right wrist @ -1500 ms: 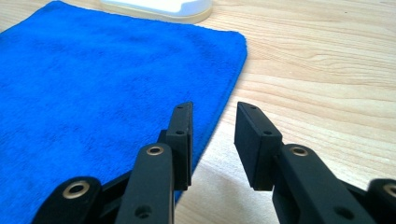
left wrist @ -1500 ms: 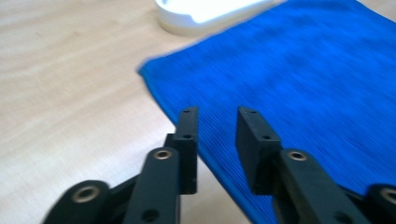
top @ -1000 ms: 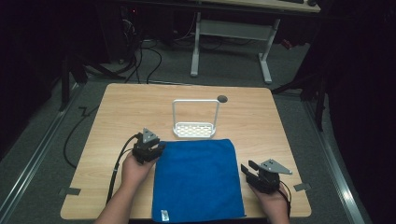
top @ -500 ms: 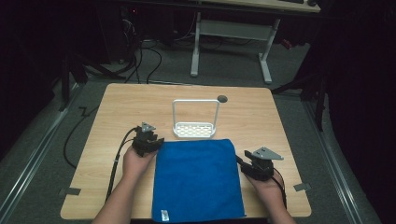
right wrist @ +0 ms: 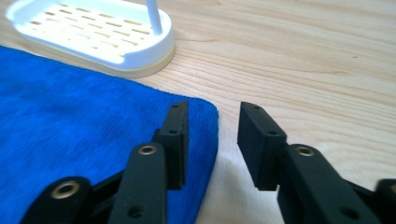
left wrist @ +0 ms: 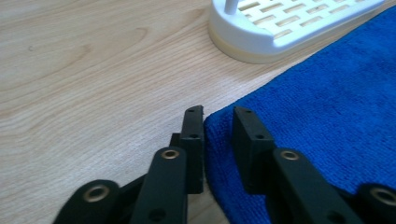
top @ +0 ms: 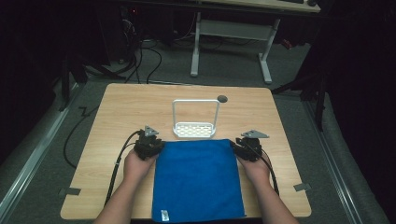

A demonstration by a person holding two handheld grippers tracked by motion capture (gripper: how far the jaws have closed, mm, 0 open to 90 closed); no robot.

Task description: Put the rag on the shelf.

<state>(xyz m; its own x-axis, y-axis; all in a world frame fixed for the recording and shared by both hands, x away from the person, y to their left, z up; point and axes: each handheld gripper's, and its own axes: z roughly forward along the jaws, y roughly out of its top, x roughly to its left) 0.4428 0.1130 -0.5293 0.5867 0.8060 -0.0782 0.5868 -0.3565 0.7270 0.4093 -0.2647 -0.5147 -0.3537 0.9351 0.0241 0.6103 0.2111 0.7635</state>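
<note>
Blue microfibre cloth (top: 198,179) lies flat on the near half of a light wooden table (top: 116,107), its far edge just beside a white slotted soap dish (top: 194,129) with a tall hoop handle, which stands at twelve o'clock from the cloth. At the cloth's ten o'clock corner sits the left gripper (top: 154,147), held by a bare hand (top: 137,163); in the left gripper view its jaws have just been closing and now straddle the cloth's corner edge with a narrow gap, not yet pinching it. At the two o'clock corner sits the right gripper (top: 238,148); its jaws have also been closing but stand apart, one over the cloth's corner, one over bare wood.
</note>
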